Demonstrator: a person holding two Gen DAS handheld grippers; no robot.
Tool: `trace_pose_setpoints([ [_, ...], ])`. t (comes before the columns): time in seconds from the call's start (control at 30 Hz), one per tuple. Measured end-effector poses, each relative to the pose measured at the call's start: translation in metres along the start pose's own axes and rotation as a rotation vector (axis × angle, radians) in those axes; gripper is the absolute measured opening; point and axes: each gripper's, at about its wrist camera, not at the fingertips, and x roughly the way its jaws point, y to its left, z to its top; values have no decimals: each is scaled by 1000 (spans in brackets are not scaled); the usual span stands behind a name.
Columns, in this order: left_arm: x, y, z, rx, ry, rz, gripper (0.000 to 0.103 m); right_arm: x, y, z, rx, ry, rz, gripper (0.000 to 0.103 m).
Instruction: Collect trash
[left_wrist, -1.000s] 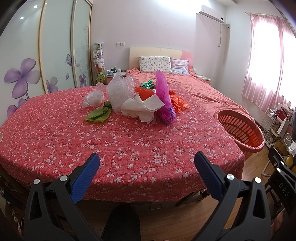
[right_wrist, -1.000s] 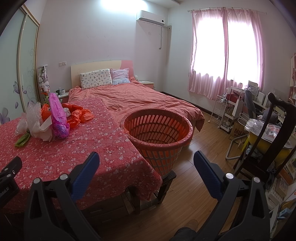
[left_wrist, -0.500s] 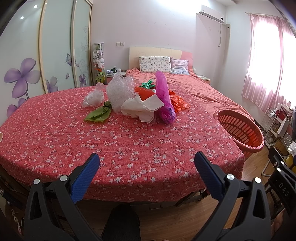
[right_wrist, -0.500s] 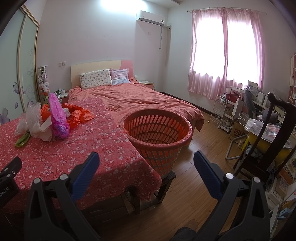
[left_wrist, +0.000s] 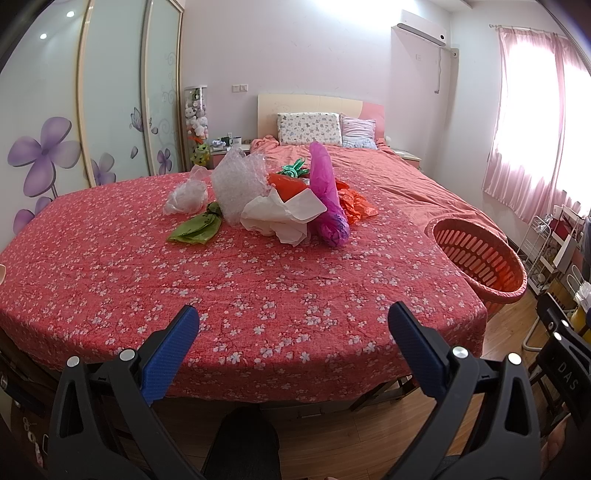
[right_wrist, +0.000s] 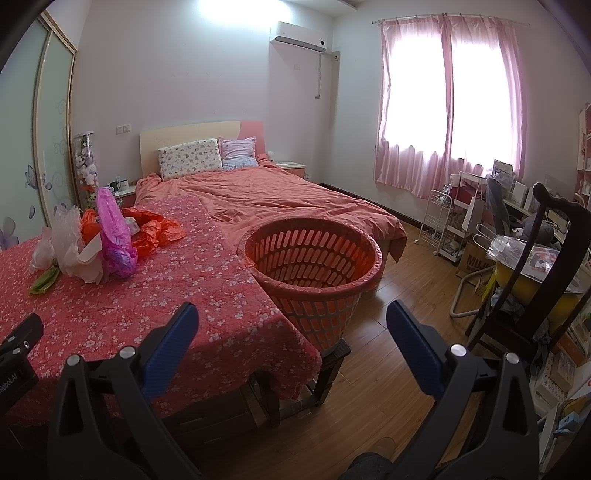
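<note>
We see a table (left_wrist: 110, 266) under a red floral cloth, an orange slotted basket (right_wrist: 314, 258) at its right corner. Crumpled bags and wrap (left_wrist: 280, 195) lie piled mid-table. Our left claw (left_wrist: 291, 343) and right claw (right_wrist: 291, 339) both gape wide, holding nothing.

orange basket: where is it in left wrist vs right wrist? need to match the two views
Left wrist: orange basket at the right edge, mid-height, just past the right side of the floral-cloth table.
Right wrist: orange basket near centre, standing beside the table's right corner, between the table and the bed.
Shared landmark: magenta bag standing up in the trash pile.
</note>
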Motion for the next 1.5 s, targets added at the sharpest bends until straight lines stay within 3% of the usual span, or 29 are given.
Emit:
trace_pose_setpoints([
  [0.5, 6, -3, 0, 4, 10, 13, 101, 2, 3, 3, -3, 2, 21, 99],
  [0.9, 52, 66, 25, -103, 58, 73, 101, 60, 83, 45, -13, 48, 246, 98],
  [0.97, 61, 78, 31, -115, 59, 83, 101, 72, 101, 51, -26, 57, 295, 90],
  [1.13, 77, 100, 38, -137, 58, 96, 101, 123, 150, 59, -42, 163, 407, 57],
  [1.5, 96, 119, 43, -147, 61, 85, 101, 169, 221, 55, -137, 258, 502, 41],
])
